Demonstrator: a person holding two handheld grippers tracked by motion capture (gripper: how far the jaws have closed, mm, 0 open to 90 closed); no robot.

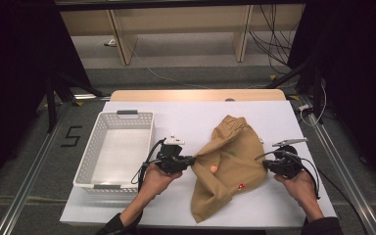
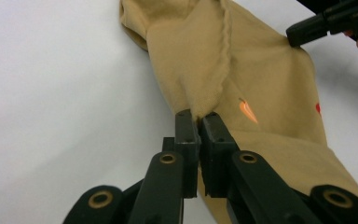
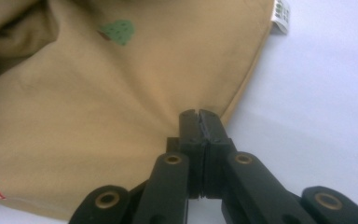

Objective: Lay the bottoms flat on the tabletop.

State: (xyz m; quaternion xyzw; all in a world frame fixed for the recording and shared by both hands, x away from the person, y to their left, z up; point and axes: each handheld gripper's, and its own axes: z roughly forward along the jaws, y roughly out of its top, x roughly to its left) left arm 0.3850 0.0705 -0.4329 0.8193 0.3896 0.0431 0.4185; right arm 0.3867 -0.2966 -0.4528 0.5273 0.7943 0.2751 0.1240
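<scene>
On the surface: 1 tan cloth garment [image 1: 230,164] lies crumpled right of centre on the white surface [image 1: 176,117]; 1 white basket [image 1: 89,166] stands just left of it, nothing visible inside.
Garment: looks like small shorts or trousers, partly bunched, far end folded over; small prints show on it, 1 orange, 1 green, 1 red.
Label: 1 white tag [image 3: 281,14] sticks out at the garment's right edge.
Left gripper [image 1: 190,160]: fingers closed on a pinch of cloth at the garment's left edge; in the left gripper view the fabric is caught between the 2 fingers [image 2: 186,135] and puckers up from them.
Right gripper [image 1: 268,165]: fingers pressed together at the garment's right hem; in the right gripper view the tips sit on the edge of the cloth. I judge a thin bit of hem is caught, though the bite is small.
Hands: 2, 1 on each gripper, both near the near half of the surface, garment between them.
Done so far: both side edges taken hold of, as I read it.
Left to do: garment is not yet spread, folded or lifted; if it is bound for the basket, that move is not yet made.
Count: 1 garment, 1 basket, 2 grippers, 3 prints, 1 tag.
</scene>
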